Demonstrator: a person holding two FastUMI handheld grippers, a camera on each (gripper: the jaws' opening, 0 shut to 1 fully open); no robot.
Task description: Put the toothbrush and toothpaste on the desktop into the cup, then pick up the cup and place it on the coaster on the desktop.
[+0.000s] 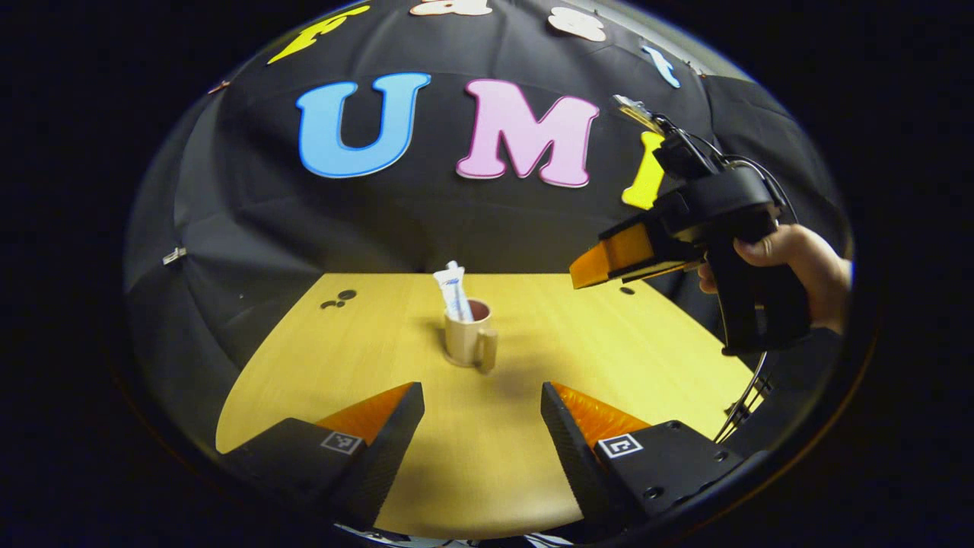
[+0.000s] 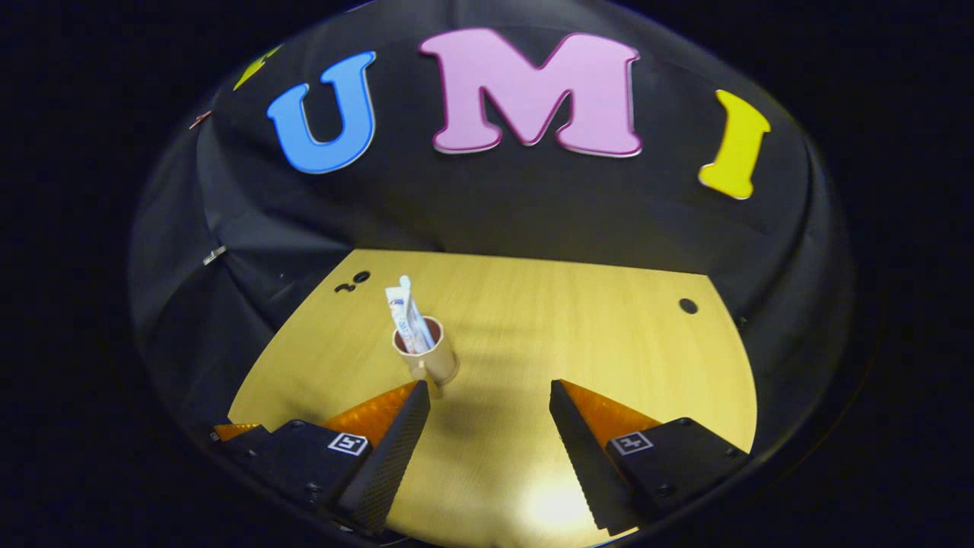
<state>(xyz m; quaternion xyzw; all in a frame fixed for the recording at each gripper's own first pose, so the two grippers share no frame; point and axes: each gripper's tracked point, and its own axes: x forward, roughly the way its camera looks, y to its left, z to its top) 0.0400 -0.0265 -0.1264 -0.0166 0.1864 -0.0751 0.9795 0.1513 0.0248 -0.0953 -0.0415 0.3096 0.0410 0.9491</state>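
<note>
Cup (image 1: 467, 336) upright mid-worktop (image 1: 647, 358), toothpaste (image 1: 453, 292) standing inside, handle toward us. Both tongs released, empty: left tongs (image 1: 481, 426) dead-on, right tongs (image 2: 488, 426) has it just ahead-left. We judge right nearer.

Light wooden desktop (image 1: 609, 358), one beige cup (image 1: 466, 340) upright on it.

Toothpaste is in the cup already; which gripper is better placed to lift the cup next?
Left, probably. The left gripper is open, low and square to the cup, handle facing it. The right gripper hangs high above the table.
</note>
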